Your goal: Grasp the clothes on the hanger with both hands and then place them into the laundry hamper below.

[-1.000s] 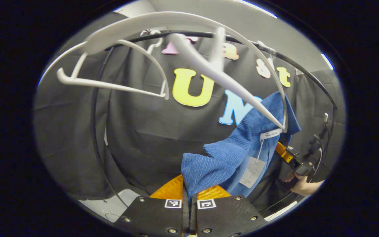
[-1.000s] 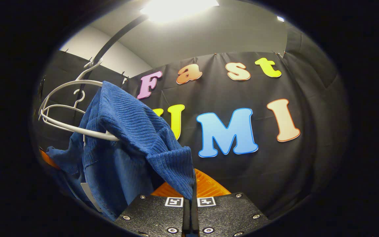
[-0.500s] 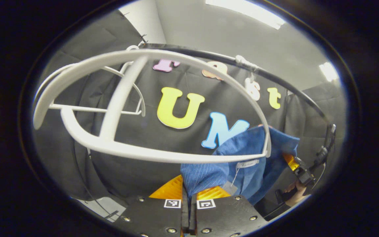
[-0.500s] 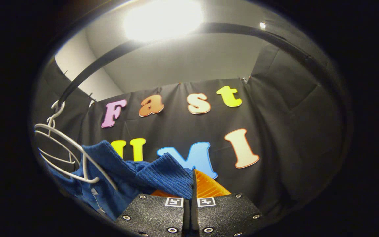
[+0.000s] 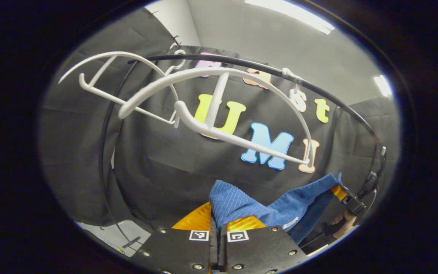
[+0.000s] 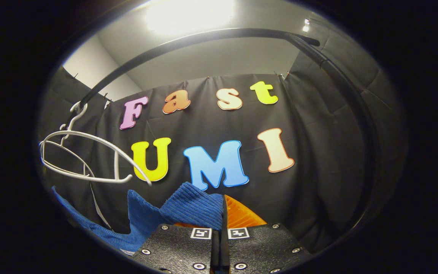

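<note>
Between both grippers' closed jaws, blue sweater (image 5: 242,205) hangs below hanger (image 5: 219,110)

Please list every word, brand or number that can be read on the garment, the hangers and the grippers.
No text here can be read.
White label on the blue garment: too small and blurred to read.
Square markers on the left gripper: black-and-white patterns, no words.

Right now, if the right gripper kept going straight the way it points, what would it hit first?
Beyond the blue garment clamped in the right gripper, probably the black cloth wall; the white hanger hangs off to the side, though depth is unclear.
</note>
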The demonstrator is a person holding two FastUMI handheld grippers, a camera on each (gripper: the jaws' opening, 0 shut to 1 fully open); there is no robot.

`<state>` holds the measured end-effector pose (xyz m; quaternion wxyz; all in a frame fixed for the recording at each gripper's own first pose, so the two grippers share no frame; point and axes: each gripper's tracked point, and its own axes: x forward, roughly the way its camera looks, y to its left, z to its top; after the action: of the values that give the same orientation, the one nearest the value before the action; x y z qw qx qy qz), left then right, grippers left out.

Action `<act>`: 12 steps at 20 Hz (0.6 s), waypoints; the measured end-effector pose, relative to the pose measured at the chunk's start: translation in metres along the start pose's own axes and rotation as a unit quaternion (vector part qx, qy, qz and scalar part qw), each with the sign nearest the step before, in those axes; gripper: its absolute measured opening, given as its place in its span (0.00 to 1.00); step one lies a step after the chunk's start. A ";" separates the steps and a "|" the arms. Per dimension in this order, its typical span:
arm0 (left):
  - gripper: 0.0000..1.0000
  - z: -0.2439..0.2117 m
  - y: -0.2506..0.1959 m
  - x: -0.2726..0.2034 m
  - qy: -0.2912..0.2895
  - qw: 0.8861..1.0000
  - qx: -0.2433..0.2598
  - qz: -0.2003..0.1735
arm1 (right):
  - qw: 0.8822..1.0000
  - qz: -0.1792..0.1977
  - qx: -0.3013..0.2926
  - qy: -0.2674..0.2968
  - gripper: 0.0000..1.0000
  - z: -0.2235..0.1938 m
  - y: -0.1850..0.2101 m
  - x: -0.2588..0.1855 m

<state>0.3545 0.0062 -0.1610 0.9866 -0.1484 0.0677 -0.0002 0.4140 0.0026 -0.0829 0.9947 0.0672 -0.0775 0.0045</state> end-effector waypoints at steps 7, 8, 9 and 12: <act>0.02 -0.002 0.043 -0.085 0.051 0.996 0.071 -0.022 | 0.995 -0.017 -0.031 0.088 0.01 -0.015 0.037 -0.111; 0.02 -0.006 0.043 -0.098 0.059 0.994 0.080 -0.037 | 0.994 -0.018 -0.039 0.103 0.00 -0.017 0.046 -0.131; 0.01 -0.010 0.043 -0.111 0.066 0.993 0.088 -0.051 | 0.993 -0.021 -0.043 0.112 0.01 -0.019 0.056 -0.152; 0.02 -0.033 0.037 -0.131 0.089 0.987 0.095 -0.093 | 0.988 -0.030 -0.053 0.143 0.01 -0.032 0.079 -0.202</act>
<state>0.2194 0.0343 -0.1855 0.9820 -0.0588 0.1405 -0.1119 0.2178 0.0855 -0.1352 0.9974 0.0154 0.0673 -0.0198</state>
